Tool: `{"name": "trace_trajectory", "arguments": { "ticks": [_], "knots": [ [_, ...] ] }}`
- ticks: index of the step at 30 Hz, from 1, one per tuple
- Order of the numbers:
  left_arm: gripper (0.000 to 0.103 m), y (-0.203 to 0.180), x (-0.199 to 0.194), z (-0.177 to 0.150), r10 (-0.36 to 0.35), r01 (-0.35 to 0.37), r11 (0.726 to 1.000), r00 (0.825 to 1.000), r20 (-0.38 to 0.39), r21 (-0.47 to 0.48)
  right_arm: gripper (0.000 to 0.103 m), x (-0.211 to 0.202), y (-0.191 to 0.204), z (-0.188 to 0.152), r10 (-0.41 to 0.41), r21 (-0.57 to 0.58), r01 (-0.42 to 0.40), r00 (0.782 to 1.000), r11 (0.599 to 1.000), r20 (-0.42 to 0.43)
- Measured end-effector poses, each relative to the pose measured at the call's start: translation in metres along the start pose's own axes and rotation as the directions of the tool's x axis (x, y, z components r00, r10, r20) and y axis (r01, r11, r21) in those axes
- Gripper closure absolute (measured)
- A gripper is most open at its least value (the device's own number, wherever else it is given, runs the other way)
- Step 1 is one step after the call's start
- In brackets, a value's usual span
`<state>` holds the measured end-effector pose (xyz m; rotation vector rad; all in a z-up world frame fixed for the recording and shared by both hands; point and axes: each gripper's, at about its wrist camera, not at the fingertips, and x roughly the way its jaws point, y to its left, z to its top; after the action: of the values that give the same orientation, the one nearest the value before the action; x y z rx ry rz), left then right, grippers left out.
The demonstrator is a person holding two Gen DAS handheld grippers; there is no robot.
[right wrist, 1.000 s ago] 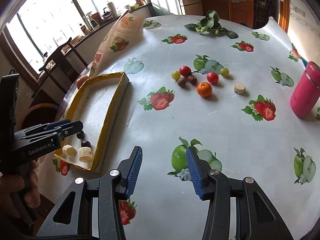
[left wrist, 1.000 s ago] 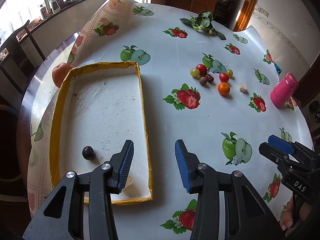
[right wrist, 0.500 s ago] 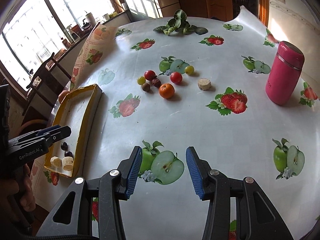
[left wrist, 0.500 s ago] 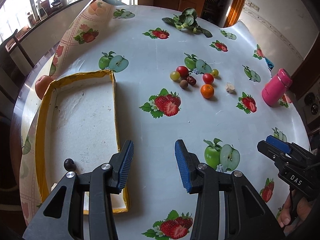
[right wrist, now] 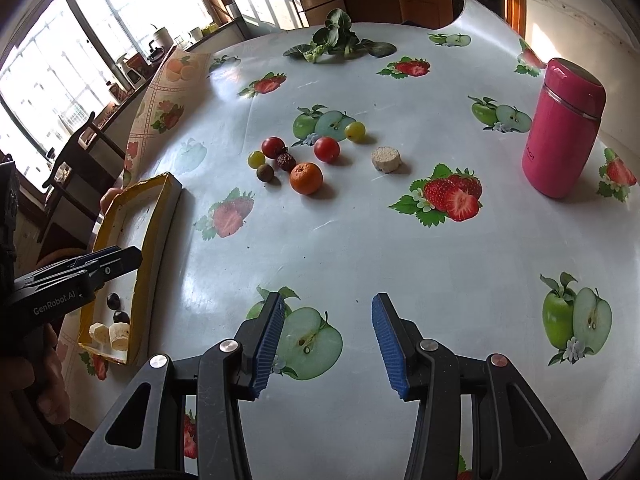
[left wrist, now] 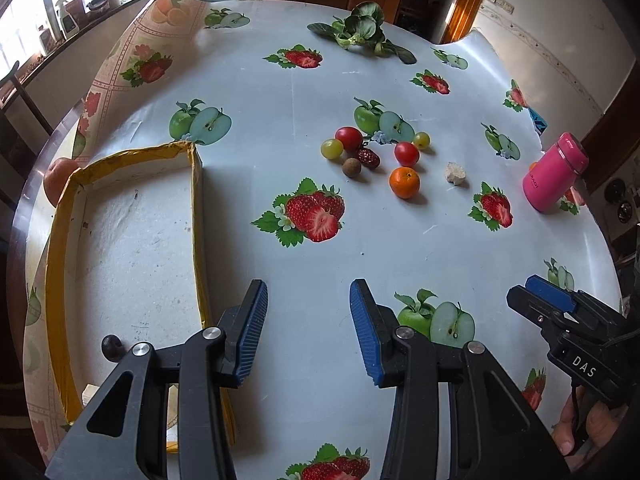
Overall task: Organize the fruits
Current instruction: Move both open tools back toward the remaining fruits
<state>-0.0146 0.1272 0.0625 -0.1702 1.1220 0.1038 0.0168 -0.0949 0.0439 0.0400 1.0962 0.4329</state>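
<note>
Blue-padded left gripper (left wrist: 306,332) is tilting steeply down beside the tray's (left wrist: 197,216) near corner, jaws apart, empty. The right gripper (right wrist: 328,344) is angling down likewise over the table's (right wrist: 360,248) near edge, jaws parted, holding nothing.

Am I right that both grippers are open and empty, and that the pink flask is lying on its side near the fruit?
Not quite: the pink flask stands upright, as the right wrist view shows. The left gripper and right gripper are indeed open and empty.

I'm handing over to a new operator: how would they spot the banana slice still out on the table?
Find the pink flask on the right of the table. Left of it lies the fruit cluster with the orange. The banana slice sits alone between the two, the only pale, flat-topped stub; its neighbours are round and coloured.
</note>
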Motion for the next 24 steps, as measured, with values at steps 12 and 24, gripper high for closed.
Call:
{"name": "trace_trajectory", "arguments": {
  "ticks": [12,24],
  "knots": [
    [0.062,-0.003,0.026,0.02,-0.008,0.008,1.0,1.0,-0.023,-0.007,0.056,0.02,-0.007,0.018,0.0,0.02,0.0,1.0,1.0,-0.011],
    [0.062,0.009,0.067,0.051,-0.089,0.086,0.993,0.995,-0.038,-0.076,0.056,0.068,0.024,0.058,0.011,-0.056,-0.011,1.0,0.998,-0.001]
  ]
}}
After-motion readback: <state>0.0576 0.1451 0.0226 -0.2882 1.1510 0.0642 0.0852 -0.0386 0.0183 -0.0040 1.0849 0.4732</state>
